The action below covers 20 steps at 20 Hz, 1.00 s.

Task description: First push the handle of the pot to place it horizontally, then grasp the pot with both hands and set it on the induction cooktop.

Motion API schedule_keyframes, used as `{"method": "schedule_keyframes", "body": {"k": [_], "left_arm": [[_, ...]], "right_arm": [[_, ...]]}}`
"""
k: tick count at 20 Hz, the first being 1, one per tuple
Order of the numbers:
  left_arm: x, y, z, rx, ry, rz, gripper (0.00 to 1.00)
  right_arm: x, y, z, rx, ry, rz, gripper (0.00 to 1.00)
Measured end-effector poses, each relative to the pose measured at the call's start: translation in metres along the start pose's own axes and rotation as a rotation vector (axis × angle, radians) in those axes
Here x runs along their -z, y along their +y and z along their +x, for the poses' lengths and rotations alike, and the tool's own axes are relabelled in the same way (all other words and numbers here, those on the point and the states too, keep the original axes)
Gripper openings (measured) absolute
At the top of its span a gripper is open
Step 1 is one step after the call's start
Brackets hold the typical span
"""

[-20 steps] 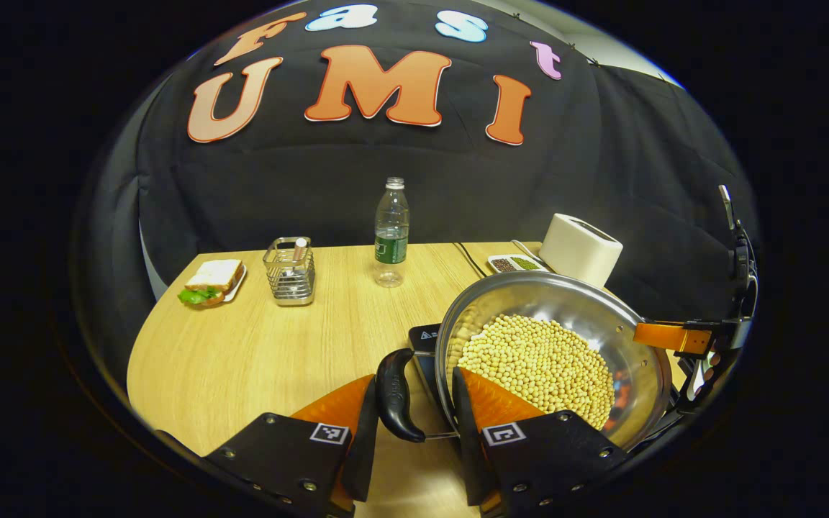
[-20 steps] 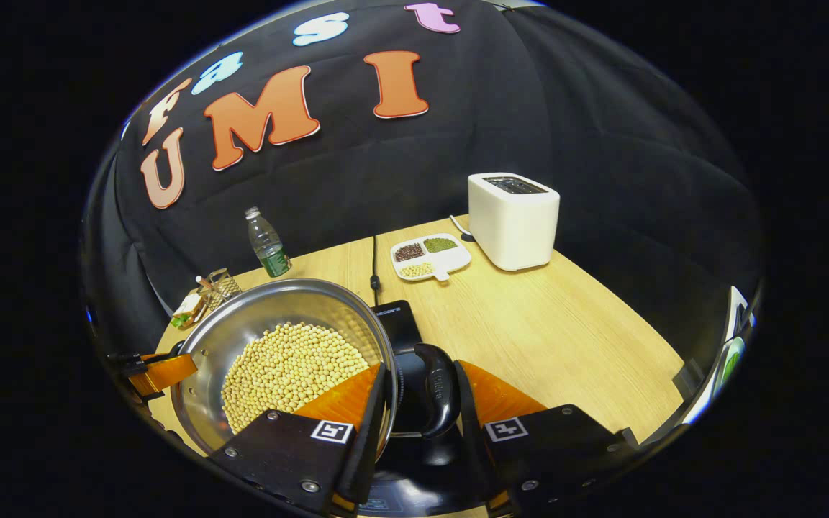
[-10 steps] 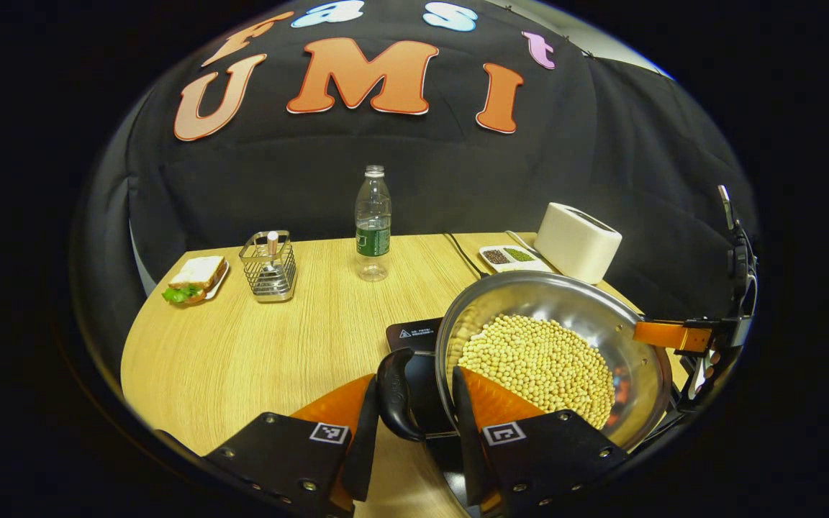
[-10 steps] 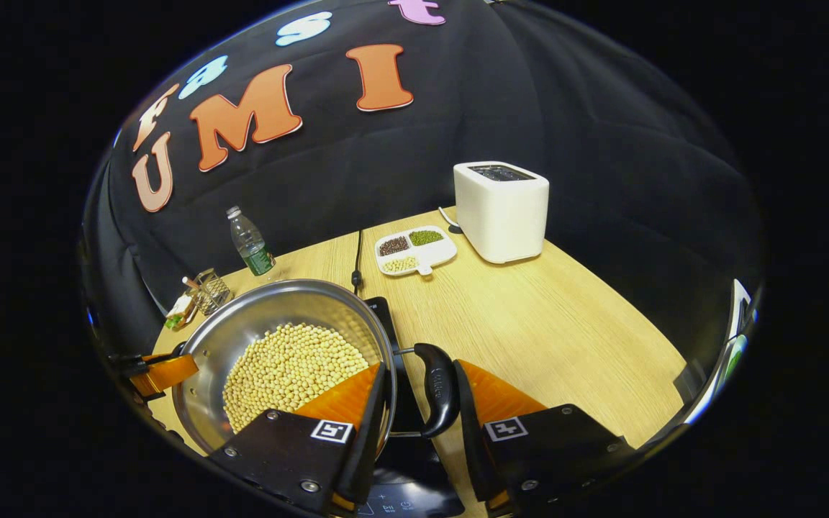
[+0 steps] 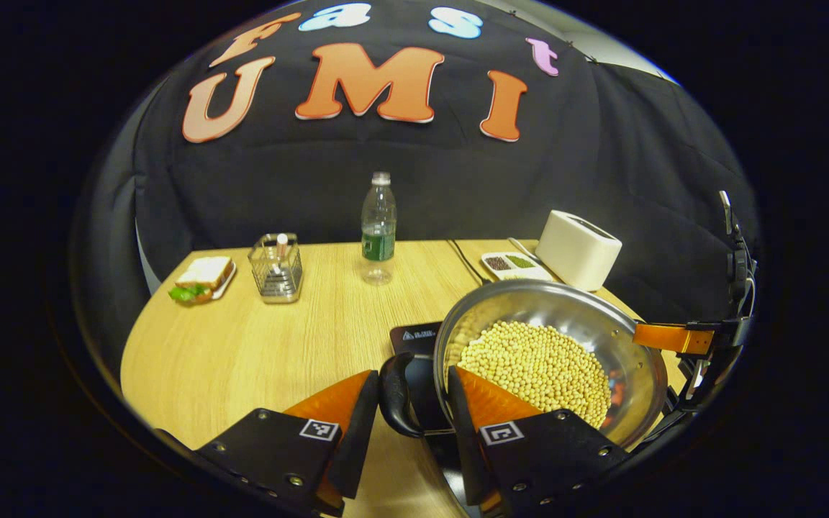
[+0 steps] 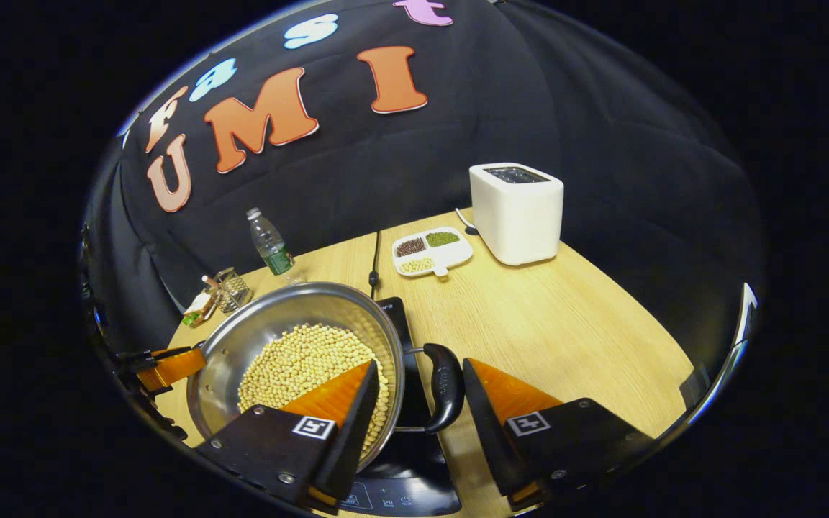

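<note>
Left gripper view: the left gripper (image 5: 404, 403) is seen at the bottom, its orange fingers (image 5: 339, 399) parted around the pot's black left handle (image 5: 393, 396); a gap is visible on the outer side, while the inner finger appears laid over the rim, so a firm grip cannot be confirmed. The steel pot (image 5: 573, 309), filled with soybeans (image 5: 537, 363), is seen over the black induction cooktop (image 5: 414, 342); whether its base is seated cannot be told. At the pot's far side an orange finger of the right gripper (image 5: 673, 338) is noted at the rim. Right gripper view: the right gripper (image 6: 422, 392) is seen with fingers spread wide on either side of the right handle (image 6: 447, 385), clear space being visible between handle and outer finger. The cooktop's control panel (image 6: 386, 496) is revealed here below the pot (image 6: 278, 313), and the left gripper's finger (image 6: 170, 367) is seen at the far rim. Farther off on the wooden table (image 6: 565, 324) are recorded a divided dish of beans (image 6: 431, 252), a white toaster (image 6: 517, 212), a black cable (image 6: 373, 262), a water bottle (image 5: 378, 230), a wire basket (image 5: 276, 267) and a sandwich on a plate (image 5: 202, 277). Black cloth is hung behind the table as the booth's wall.
</note>
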<state>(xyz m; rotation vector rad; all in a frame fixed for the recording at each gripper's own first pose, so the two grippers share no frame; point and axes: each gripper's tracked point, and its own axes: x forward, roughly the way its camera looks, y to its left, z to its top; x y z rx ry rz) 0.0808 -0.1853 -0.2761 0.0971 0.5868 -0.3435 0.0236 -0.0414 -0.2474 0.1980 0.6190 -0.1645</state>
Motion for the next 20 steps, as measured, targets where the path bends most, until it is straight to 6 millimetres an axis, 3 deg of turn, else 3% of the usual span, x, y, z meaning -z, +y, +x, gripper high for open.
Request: {"method": "schedule_keyframes", "body": {"k": [1, 3, 4, 8, 12, 14, 15, 16, 20], "left_arm": [[-0.014, 0.0, -0.01, -0.014, -0.04, 0.02, 0.56], [-0.041, 0.001, -0.031, -0.043, -0.107, 0.037, 0.71], [-0.052, 0.002, -0.046, -0.062, -0.133, 0.04, 0.82], [-0.111, 0.01, -0.099, -0.108, -0.288, 0.045, 0.84], [-0.155, 0.021, -0.145, -0.16, -0.396, 0.042, 0.84], [-0.171, 0.024, -0.169, -0.161, -0.44, 0.028, 0.83], [-0.179, 0.025, -0.181, -0.161, -0.468, 0.013, 0.84], [-0.184, 0.029, -0.192, -0.164, -0.485, 0.005, 0.83], [-0.202, 0.053, -0.232, -0.236, -0.563, 0.011, 0.82]], "right_arm": [[-0.009, 0.001, -0.007, -0.01, -0.018, -0.013, 0.78], [-0.024, 0.007, -0.023, -0.029, -0.048, -0.024, 0.96], [-0.035, 0.008, -0.032, -0.037, -0.072, -0.029, 0.95], [-0.087, 0.007, -0.075, -0.042, -0.194, -0.068, 0.95], [-0.131, 0.013, -0.123, -0.071, -0.301, -0.067, 0.95], [-0.149, 0.018, -0.151, -0.104, -0.35, -0.049, 0.95], [-0.155, 0.017, -0.163, -0.107, -0.373, -0.047, 1.0], [-0.161, 0.011, -0.175, -0.102, -0.396, -0.05, 0.95], [-0.181, -0.007, -0.21, -0.055, -0.482, -0.074, 0.95]]}}
